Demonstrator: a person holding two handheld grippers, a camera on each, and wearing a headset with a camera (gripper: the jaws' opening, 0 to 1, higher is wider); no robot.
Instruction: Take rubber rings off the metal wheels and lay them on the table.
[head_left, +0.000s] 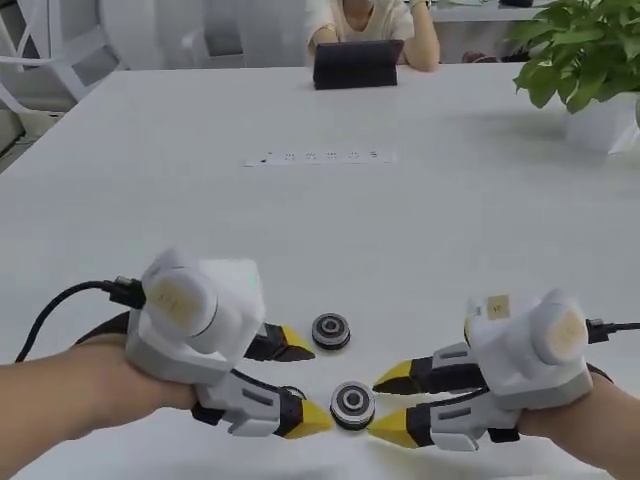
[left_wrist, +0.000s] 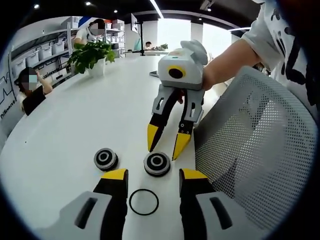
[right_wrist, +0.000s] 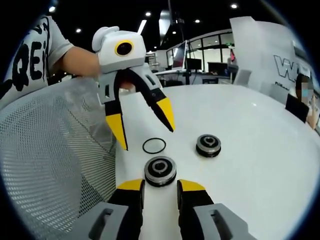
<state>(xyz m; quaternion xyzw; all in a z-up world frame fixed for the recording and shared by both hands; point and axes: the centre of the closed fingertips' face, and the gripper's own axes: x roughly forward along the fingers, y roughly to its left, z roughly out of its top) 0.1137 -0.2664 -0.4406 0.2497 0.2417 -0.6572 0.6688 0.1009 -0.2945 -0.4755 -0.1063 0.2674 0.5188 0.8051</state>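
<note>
Two metal wheels and one loose rubber ring, all flat on the white table (head_left: 400, 230).

Both wheels lie face up, each a small round disc with a silvery face, a dark hub and a dark outer band. The nearer wheel (head_left: 352, 403) sits close to the table's front edge. The second wheel (head_left: 331, 331) lies just beyond it, a little apart and not touching. The rubber ring (left_wrist: 130, 202) is a thin black hoop, off the wheels, lying flat and empty beside the nearer wheel.
</note>
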